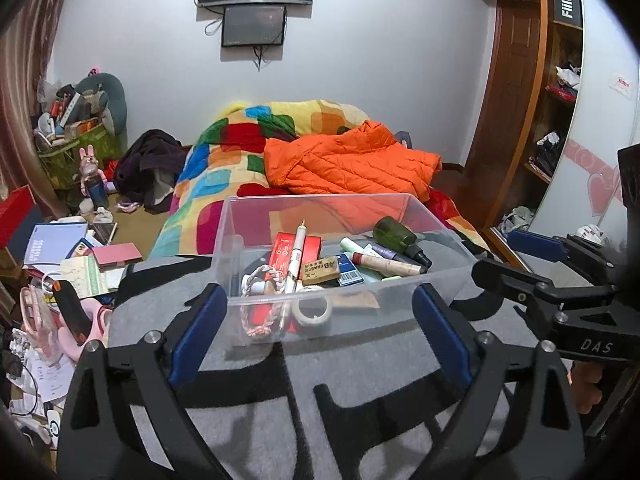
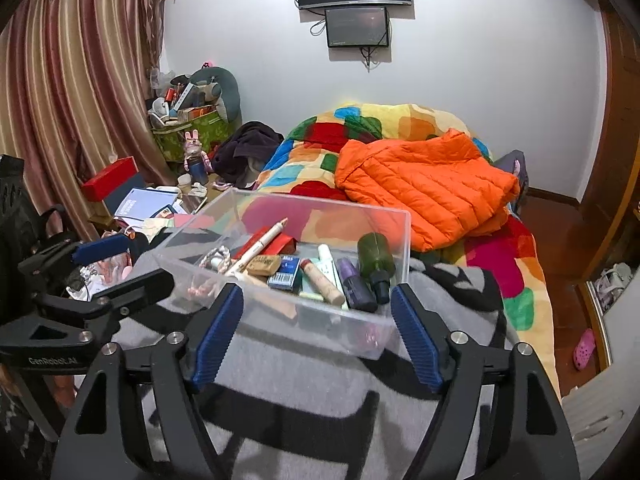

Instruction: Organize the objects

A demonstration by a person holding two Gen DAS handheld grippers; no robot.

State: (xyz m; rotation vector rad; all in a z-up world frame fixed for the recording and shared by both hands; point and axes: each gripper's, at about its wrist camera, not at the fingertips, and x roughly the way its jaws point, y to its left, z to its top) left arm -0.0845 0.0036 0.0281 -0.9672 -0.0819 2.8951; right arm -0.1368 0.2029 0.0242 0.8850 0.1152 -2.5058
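Observation:
A clear plastic box (image 1: 432,280) sits on a grey and black blanket (image 1: 352,368) on the bed. It holds a green bottle (image 1: 394,234), a white pen (image 1: 296,260), a red case (image 1: 310,246), an eraser (image 1: 320,270), a tape roll (image 1: 313,309) and several tubes. My left gripper (image 1: 320,332) is open and empty, just short of the box's near wall. My right gripper (image 2: 316,328) is open and empty before the box (image 2: 384,332), where the green bottle (image 2: 374,256) and pen (image 2: 260,246) show. Each gripper shows at the edge of the other's view.
An orange puffer jacket (image 1: 352,160) lies on a colourful quilt (image 1: 224,168) beyond the box. The floor at left is covered with books and papers (image 1: 56,244) and a full green bag (image 1: 76,148). A wardrobe (image 1: 560,92) stands at right. Curtains (image 2: 60,92) hang at left.

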